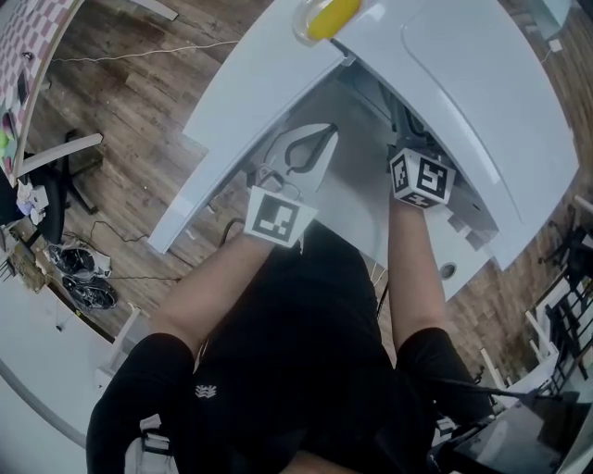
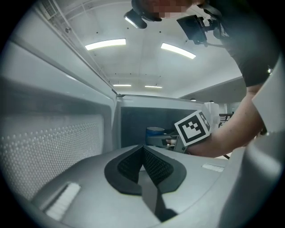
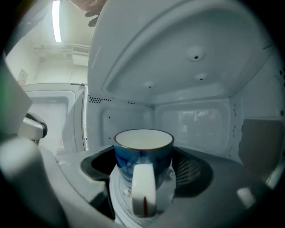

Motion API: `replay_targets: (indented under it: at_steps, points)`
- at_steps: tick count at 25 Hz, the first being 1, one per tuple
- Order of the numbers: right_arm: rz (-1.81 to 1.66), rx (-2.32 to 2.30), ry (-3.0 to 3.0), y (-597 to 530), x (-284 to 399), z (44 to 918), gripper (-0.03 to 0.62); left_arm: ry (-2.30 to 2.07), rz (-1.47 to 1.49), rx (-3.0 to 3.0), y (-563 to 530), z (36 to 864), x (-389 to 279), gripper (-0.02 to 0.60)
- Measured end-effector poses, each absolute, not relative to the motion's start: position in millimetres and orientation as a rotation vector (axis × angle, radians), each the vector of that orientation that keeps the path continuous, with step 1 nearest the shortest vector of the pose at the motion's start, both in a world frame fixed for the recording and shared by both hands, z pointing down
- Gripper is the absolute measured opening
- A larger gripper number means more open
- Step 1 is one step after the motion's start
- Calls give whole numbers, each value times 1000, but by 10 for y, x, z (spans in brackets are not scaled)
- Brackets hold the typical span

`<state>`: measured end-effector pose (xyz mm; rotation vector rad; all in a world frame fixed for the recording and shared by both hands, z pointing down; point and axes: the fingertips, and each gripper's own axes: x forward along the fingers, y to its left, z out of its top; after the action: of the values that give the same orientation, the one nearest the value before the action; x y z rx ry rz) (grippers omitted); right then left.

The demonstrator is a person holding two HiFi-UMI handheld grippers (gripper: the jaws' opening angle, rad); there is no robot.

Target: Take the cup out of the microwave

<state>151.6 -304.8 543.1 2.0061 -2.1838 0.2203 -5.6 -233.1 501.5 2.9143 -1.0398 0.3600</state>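
A blue cup (image 3: 143, 153) with a white inside and a white handle turned toward me stands on the white turntable (image 3: 119, 196) inside the microwave (image 1: 482, 102). My right gripper (image 3: 144, 164) reaches into the cavity, jaws open wide on either side of the cup, with its pads (image 3: 192, 171) beside the cup's wall. From the head view only its marker cube (image 1: 422, 177) shows; the jaws are hidden under the microwave's top. My left gripper (image 2: 143, 150) is shut on nothing and hangs in front of the open door (image 1: 250, 102). It sees the cup (image 2: 154, 132) from the side.
The microwave door stands swung out to the left, its perforated inner panel (image 2: 49, 142) close beside my left gripper. A yellow object (image 1: 331, 16) lies on the microwave's top. Chairs and cables (image 1: 83, 278) stand on the wooden floor at left.
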Motion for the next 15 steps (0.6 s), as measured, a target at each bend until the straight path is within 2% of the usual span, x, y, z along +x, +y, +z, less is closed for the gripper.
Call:
replay_targets:
  at_steps: [15]
  points:
    - [226, 2006, -2127, -3179, 1514, 5487, 391, -1067, 344, 2908, -2294, 4965, -143, 2]
